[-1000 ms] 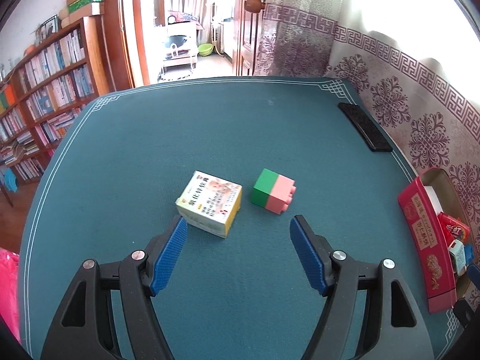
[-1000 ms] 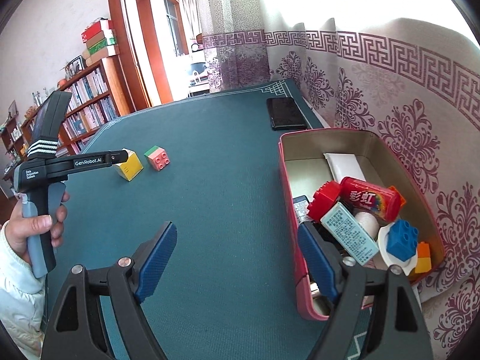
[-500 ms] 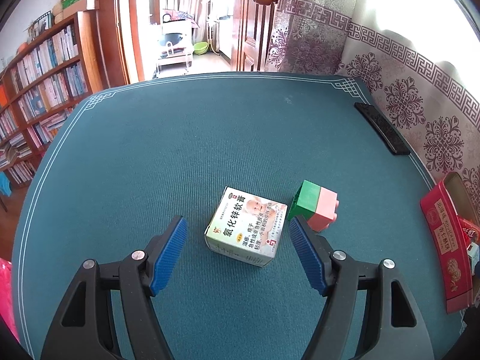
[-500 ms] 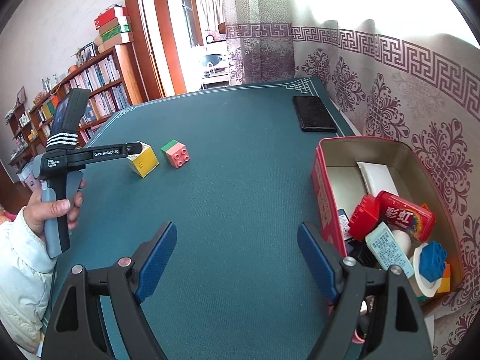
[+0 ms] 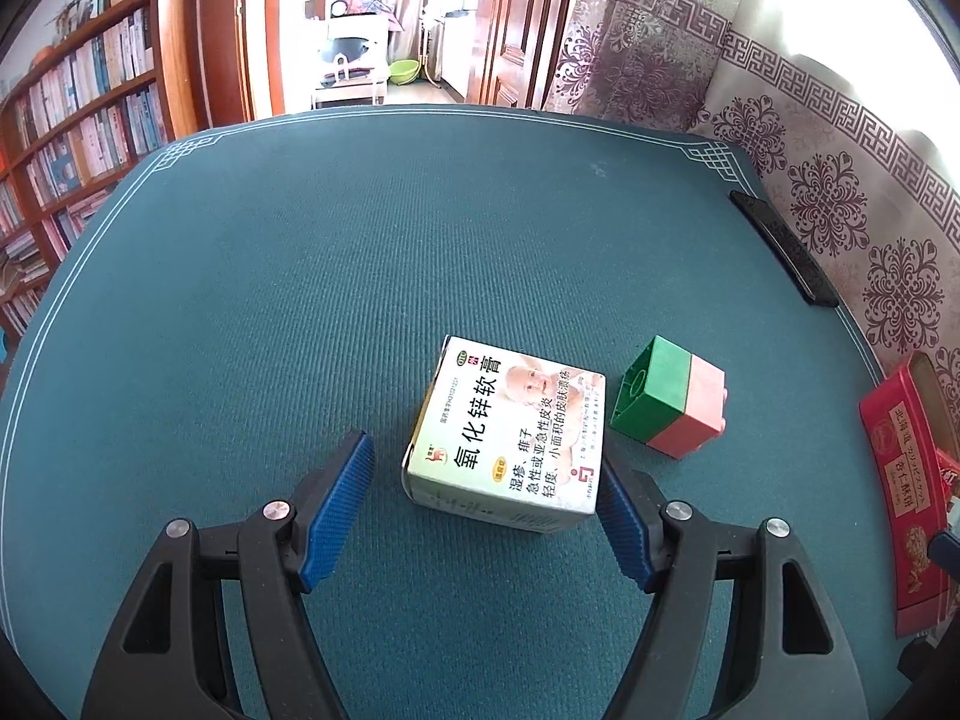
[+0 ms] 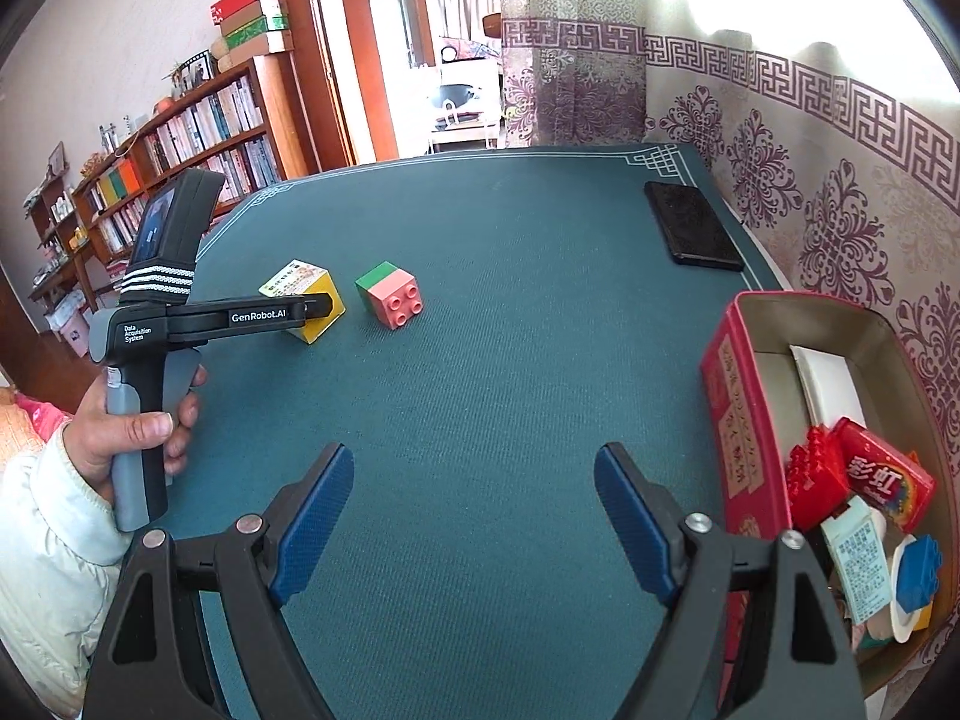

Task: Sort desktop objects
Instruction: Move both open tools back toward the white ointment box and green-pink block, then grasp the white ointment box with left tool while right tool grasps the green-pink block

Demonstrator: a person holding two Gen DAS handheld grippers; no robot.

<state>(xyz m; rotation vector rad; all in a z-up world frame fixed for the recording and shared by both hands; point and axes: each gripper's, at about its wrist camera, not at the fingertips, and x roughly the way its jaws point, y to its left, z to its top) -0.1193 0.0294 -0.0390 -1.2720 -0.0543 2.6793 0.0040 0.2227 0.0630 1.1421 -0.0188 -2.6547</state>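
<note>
Two items left on green felt surface (image 5: 300, 276): white-yellow cardboard medicine box (image 5: 507, 435), green-pink toy brick (image 5: 669, 396) just beside. Left gripper (image 5: 486, 489) jaws wide, straddling box, not gripping. Right gripper (image 6: 474, 516) jaws wide, empty. Step: box pickup. Next: close, carry to red tin (image 6: 741, 414).

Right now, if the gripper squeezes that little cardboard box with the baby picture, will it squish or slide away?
The ointment box is thin cardboard with one end flap slightly ajar, so a hard squeeze may dent it. It looks light. Lying flat on the ribbed green mat, it probably won't roll or slip.
</note>
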